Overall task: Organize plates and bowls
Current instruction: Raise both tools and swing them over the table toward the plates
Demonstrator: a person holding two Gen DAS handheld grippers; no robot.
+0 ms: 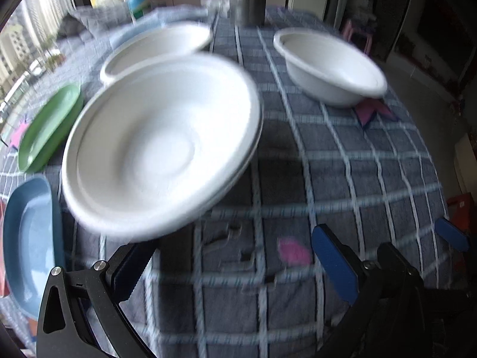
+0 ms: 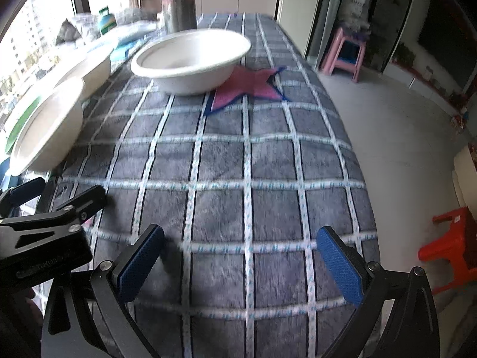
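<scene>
A large white bowl (image 1: 161, 149), blurred and tilted over its own shadow, fills the left wrist view, and its doubled rim suggests two nested bowls. My left gripper (image 1: 232, 238) is open, its left finger at the bowl's near rim; I cannot tell if they touch. A second white bowl (image 1: 155, 47) sits behind, and a third (image 1: 328, 65) stands on a pink star (image 1: 372, 110). A green plate (image 1: 47, 125) and a blue plate (image 1: 26, 244) lie at the left. My right gripper (image 2: 238, 247) is open over bare cloth, far from the bowl on the star (image 2: 190, 59).
The checked tablecloth (image 2: 238, 161) falls away to the floor on the right, where a pink stool (image 2: 345, 53) and a red stool (image 2: 450, 247) stand. A tall cylinder (image 2: 179, 0) and a green-capped bottle (image 1: 138, 3) stand at the far end.
</scene>
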